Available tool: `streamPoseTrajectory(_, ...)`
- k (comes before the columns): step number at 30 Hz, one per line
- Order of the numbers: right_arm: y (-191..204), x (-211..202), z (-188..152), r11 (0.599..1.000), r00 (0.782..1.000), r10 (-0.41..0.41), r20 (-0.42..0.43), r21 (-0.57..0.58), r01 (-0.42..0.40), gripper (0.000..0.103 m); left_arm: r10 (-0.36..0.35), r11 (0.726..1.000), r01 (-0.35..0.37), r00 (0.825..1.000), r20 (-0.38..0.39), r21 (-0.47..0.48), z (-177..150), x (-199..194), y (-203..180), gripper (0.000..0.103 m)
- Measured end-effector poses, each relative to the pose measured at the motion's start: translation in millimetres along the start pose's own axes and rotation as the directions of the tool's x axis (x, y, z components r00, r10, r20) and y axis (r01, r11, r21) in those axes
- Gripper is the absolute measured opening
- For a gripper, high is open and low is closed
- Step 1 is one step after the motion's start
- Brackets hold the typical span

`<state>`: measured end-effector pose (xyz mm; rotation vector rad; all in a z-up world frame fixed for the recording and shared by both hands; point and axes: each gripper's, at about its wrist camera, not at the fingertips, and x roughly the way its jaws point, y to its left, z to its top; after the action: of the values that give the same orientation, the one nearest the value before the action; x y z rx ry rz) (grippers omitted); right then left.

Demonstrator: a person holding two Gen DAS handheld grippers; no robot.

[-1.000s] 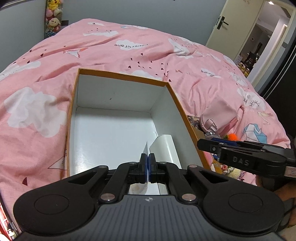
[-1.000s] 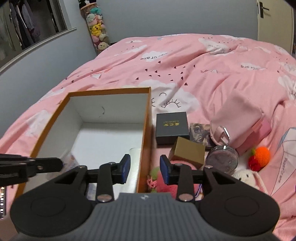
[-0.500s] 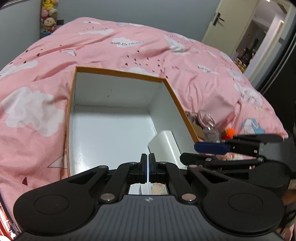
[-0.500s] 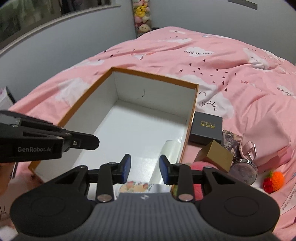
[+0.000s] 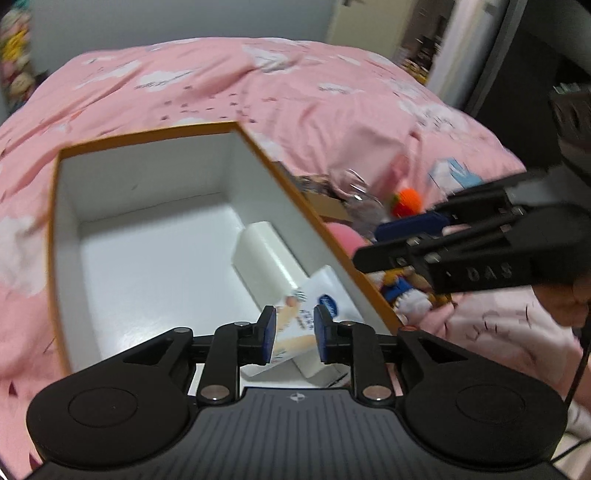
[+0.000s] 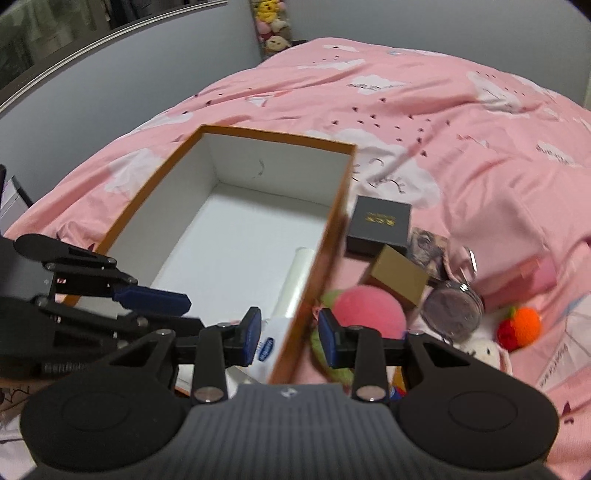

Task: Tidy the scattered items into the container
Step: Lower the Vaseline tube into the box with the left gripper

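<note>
An orange-edged white box lies open on the pink bed. Inside it lie a white roll and a white packet with a blue logo. My left gripper is open above the packet at the box's near end, holding nothing. My right gripper is open and empty, over the box's right wall; it also shows in the left wrist view. Scattered right of the box are a black box, a brown box, a pink ball, a glass jar and an orange toy.
A white plush and a pink pouch lie among the items on the right. A small doll in blue lies by the box's right wall. Soft toys hang on the far wall.
My left gripper has opened and let go of the white packet, which now lies in the box next to the roll. My right gripper has shifted right, toward the box's right wall.
</note>
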<state>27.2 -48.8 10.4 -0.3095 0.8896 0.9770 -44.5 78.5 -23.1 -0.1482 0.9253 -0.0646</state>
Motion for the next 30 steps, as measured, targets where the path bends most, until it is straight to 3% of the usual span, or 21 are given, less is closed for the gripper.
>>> streamPoseTrajectory(4, -11, 0, -5, 0.998, 1.000, -0.017, 0.003, 0.055, 0.017, 0.038, 0.006, 0.990, -0.005, 1.000, -0.007, 0.142, 0, 7, -25, 0.052)
streamPoseTrajectory(8, -19, 1, -10, 0.995, 1.000, -0.020, 0.006, 0.096, 0.019, 0.039, -0.009, 0.965, 0.013, 1.000, -0.018, 0.263, -3, 16, -45, 0.054)
streamPoseTrajectory(14, -28, 0, -15, 0.992, 1.000, -0.018, 0.009, 0.128, 0.017, 0.044, 0.049, 0.927, -0.021, 0.997, -0.066, 0.374, 2, 37, -54, 0.055)
streamPoseTrajectory(20, -34, 1, -17, 0.988, 1.000, -0.012, 0.013, 0.156, 0.010, 0.044, -0.007, 0.871, 0.072, 0.991, -0.135, 0.485, 10, 48, -55, 0.058)
streamPoseTrajectory(25, -36, 2, -18, 0.985, 1.000, -0.005, 0.017, 0.171, 0.002, 0.045, 0.003, 0.854, 0.118, 0.973, -0.231, 0.508, 21, 68, -50, 0.064)
streamPoseTrajectory(30, -41, 3, -20, 0.982, 1.000, -0.009, 0.014, 0.187, 0.006, 0.045, -0.017, 0.842, 0.163, 0.961, -0.277, 0.514, 26, 76, -45, 0.066)
